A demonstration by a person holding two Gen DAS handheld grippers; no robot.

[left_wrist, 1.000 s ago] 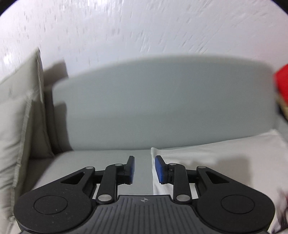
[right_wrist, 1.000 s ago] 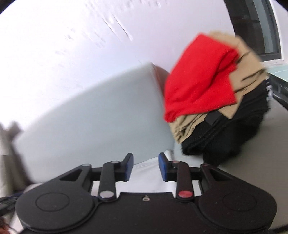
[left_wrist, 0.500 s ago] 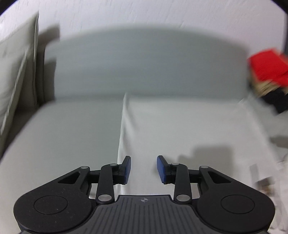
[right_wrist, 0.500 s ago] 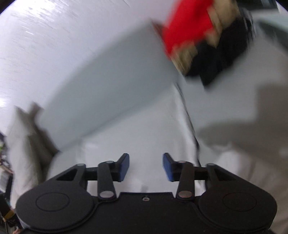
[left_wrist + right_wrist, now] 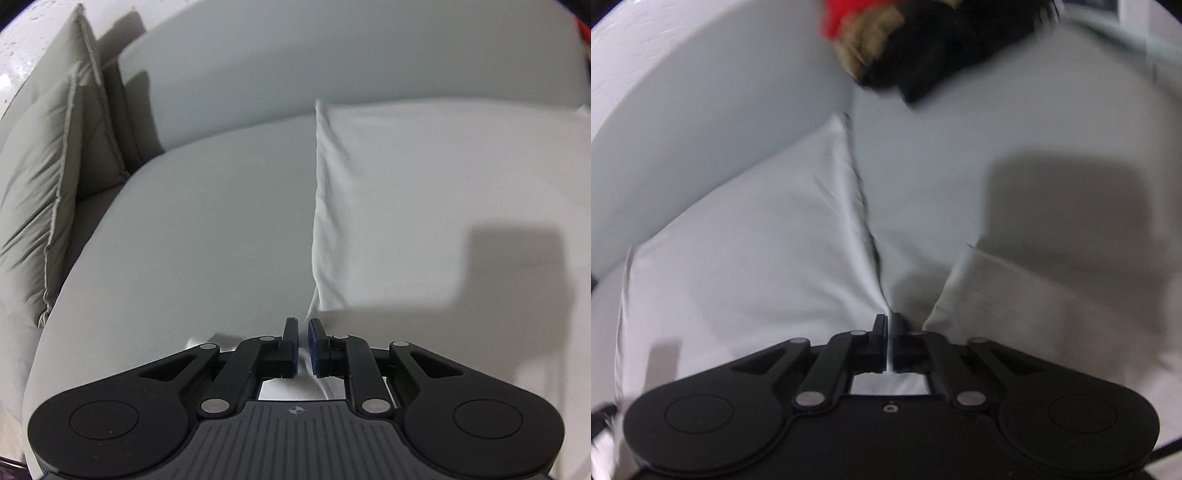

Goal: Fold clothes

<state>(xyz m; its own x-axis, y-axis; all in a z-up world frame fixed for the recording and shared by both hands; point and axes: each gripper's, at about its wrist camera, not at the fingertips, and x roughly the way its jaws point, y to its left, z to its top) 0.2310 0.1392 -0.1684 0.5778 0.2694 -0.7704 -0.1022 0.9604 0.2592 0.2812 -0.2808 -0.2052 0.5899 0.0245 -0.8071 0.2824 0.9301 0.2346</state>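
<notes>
A white garment (image 5: 424, 206) lies flat on a grey sofa seat (image 5: 207, 229). My left gripper (image 5: 302, 326) is shut on the garment's near left edge, and white cloth shows between its blue pads. In the right wrist view the same white garment (image 5: 750, 258) spreads to the left, with a sleeve (image 5: 1027, 295) lying to the right. My right gripper (image 5: 887, 320) is shut on a pinched ridge of cloth at the garment's right edge near the sleeve.
A grey sofa backrest (image 5: 332, 62) runs behind the garment. Beige cushions (image 5: 40, 177) stand at the left end. A pile of red, tan and black clothes (image 5: 923, 44) sits at the back right of the seat.
Both grippers have come down from pointing at the backrest to the seat. Both were open and have closed on the white garment's near edges.
</notes>
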